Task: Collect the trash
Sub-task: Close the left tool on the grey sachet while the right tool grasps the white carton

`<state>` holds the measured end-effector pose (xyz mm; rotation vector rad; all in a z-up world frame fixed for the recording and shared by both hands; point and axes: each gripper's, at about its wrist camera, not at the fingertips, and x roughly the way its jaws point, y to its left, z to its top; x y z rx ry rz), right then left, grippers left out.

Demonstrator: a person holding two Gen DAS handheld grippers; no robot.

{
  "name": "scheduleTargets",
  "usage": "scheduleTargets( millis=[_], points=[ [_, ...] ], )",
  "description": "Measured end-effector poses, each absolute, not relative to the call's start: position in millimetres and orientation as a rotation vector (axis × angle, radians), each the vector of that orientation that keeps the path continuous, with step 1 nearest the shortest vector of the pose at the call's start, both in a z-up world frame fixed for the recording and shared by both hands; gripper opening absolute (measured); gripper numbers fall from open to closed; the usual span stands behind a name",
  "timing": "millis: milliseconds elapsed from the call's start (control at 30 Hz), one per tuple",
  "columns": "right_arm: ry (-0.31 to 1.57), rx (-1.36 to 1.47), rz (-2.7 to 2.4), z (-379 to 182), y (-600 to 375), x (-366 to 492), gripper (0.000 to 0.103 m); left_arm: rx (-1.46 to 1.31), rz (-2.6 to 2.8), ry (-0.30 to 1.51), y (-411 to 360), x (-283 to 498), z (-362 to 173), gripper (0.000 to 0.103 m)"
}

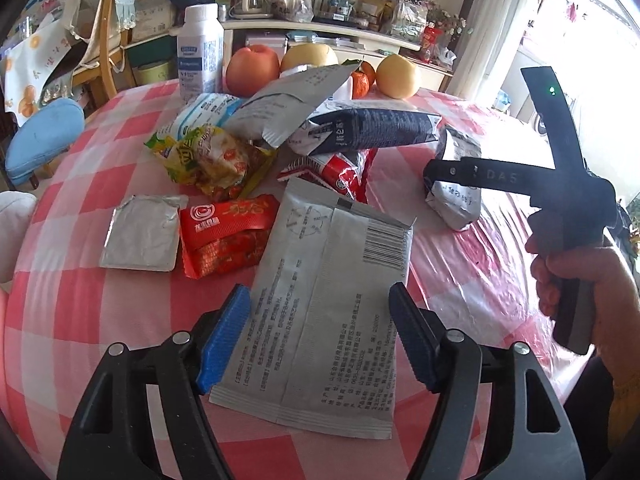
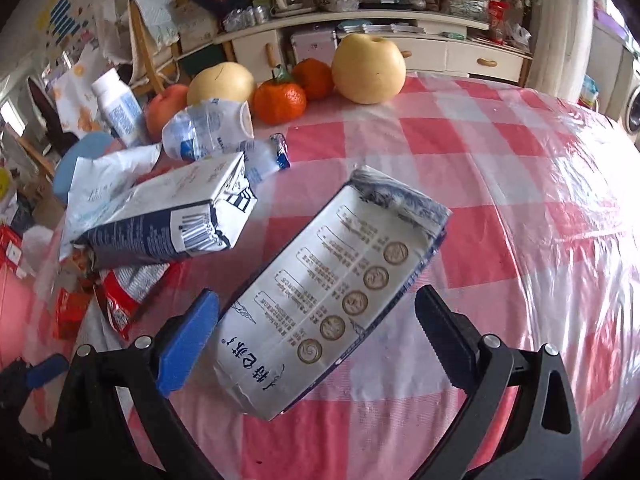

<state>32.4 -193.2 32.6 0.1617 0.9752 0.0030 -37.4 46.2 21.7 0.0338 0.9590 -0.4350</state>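
Note:
In the left wrist view my left gripper (image 1: pixel 320 336) is open, its blue pads on either side of a flat grey sachet (image 1: pixel 328 312) lying on the checked tablecloth. Beyond it lie a red snack wrapper (image 1: pixel 224 236), a silver foil packet (image 1: pixel 140 232), a yellow wrapper (image 1: pixel 204 156) and a dark blue carton (image 1: pixel 372 130). In the right wrist view my right gripper (image 2: pixel 316 328) is open around a crushed white milk carton (image 2: pixel 332 292) lying flat. A second carton (image 2: pixel 172 224) and a crushed plastic bottle (image 2: pixel 208 128) lie to its left.
Fruit stands at the table's far edge: an apple (image 1: pixel 252 70), pears (image 2: pixel 368 68) and tangerines (image 2: pixel 280 100). A white bottle (image 1: pixel 200 52) stands upright at the back left. The right gripper body and hand (image 1: pixel 576 216) hang over the table's right side. Chairs and shelves lie beyond.

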Motion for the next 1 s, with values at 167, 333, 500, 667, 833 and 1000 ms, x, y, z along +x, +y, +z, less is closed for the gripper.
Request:
scheduleTargets(
  millis=[167,333,500,667,833,1000],
  points=[
    [1.041,-0.014,0.058,33,-186,26,0.099,0.071,-0.464,0.972,42,-38,19,0.08],
    [1.011,-0.103,0.03,35,-184,17,0.099,0.177,-0.453,0.972,28,-39,13,0.089],
    [0.943,-0.091,0.052,37,-173,27,0.099,0.272,-0.44,0.953,14,-40,5,0.09],
    [0.943,-0.081,0.029,28,-173,32,0.065,0.229,-0.428,0.945,16,-34,2,0.09],
    [0.935,-0.011,0.02,28,-181,31,0.065,0.217,-0.425,0.926,16,-35,4,0.08],
    [0.905,0.069,0.016,32,-188,19,0.064,0.169,-0.439,0.927,23,-35,6,0.073]
  ],
)
